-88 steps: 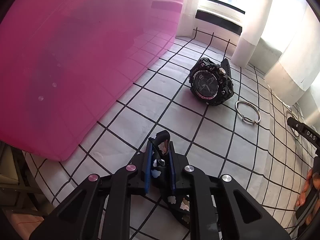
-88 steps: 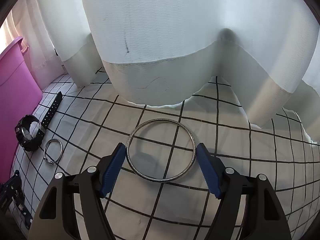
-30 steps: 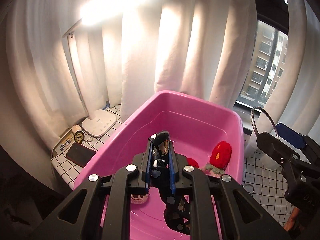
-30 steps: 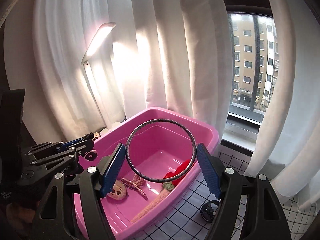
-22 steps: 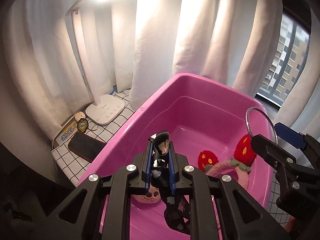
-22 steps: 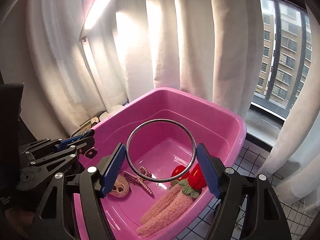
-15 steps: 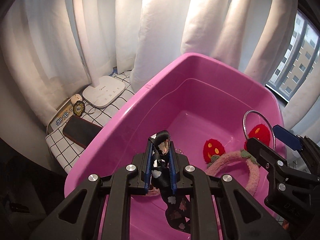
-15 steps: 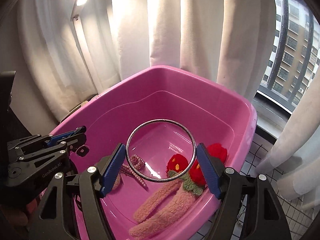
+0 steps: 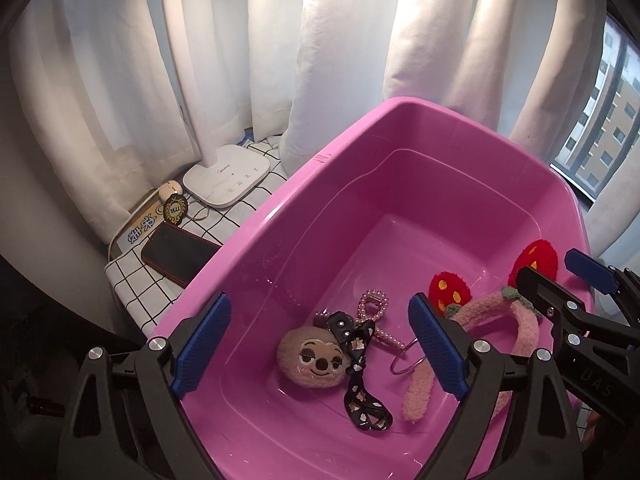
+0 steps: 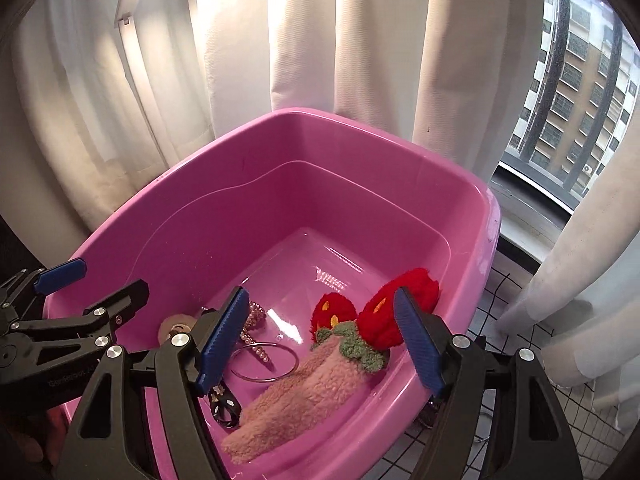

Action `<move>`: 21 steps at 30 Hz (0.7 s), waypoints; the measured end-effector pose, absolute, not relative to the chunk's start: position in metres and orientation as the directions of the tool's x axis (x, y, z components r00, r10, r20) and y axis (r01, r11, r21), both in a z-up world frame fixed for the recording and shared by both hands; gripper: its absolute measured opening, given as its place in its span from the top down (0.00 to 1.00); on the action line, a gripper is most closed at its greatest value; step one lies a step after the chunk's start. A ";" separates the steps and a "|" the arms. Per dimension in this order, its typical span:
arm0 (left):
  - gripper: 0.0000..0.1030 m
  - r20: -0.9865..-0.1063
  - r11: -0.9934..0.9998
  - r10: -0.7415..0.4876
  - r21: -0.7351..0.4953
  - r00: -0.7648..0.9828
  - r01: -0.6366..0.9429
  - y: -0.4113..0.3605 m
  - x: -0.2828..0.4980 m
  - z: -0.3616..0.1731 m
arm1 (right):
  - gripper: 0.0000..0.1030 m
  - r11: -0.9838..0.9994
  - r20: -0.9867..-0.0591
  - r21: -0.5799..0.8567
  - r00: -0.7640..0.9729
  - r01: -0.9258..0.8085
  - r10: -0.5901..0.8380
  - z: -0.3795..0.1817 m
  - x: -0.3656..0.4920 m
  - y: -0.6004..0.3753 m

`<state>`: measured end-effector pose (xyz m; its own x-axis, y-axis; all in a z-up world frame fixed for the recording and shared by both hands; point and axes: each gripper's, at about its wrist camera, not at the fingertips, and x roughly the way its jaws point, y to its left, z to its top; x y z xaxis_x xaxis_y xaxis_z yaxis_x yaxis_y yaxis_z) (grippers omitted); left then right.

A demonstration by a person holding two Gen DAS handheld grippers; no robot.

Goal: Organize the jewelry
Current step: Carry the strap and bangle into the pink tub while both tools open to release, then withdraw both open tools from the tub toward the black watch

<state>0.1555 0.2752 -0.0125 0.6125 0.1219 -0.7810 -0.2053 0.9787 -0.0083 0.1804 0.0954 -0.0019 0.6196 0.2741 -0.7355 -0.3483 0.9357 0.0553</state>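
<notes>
The pink bin [image 9: 400,128] sits below both grippers; it also shows in the right wrist view [image 10: 400,148]. My left gripper [image 9: 320,344] is open and empty above it. The black patterned ribbon [image 9: 360,376] lies on the bin floor beside a plush face charm [image 9: 312,364] and a pearl chain [image 9: 374,312]. My right gripper [image 10: 320,344] is open and empty. The silver bangle [image 10: 265,361] lies flat in the bin; it also shows in the left wrist view [image 9: 404,362]. A pink fuzzy headband [image 10: 304,392] with red strawberries [image 10: 396,312] lies next to it.
Left of the bin on the checked cloth lie a white lamp base [image 9: 226,178], a dark phone [image 9: 180,256] and a small badge [image 9: 175,209]. White curtains [image 10: 360,40] hang behind. A window [image 10: 580,92] is at the right.
Both grippers have opened over the bin. The ribbon has dropped from the left gripper and the bangle from the right; both now lie on the bin floor.
</notes>
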 end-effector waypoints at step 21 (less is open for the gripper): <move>0.12 -0.720 0.997 -0.009 -0.061 0.694 -0.051 0.190 0.091 0.020 | 0.30 0.970 -0.640 0.100 0.732 -0.221 0.233 0.023 0.092 -0.020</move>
<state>0.0906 0.1903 0.0203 0.6940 -0.0088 -0.7199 -0.0508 0.9968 -0.0612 0.0922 -0.0195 0.0234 0.7322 0.2328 -0.6401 -0.2207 0.9702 0.1003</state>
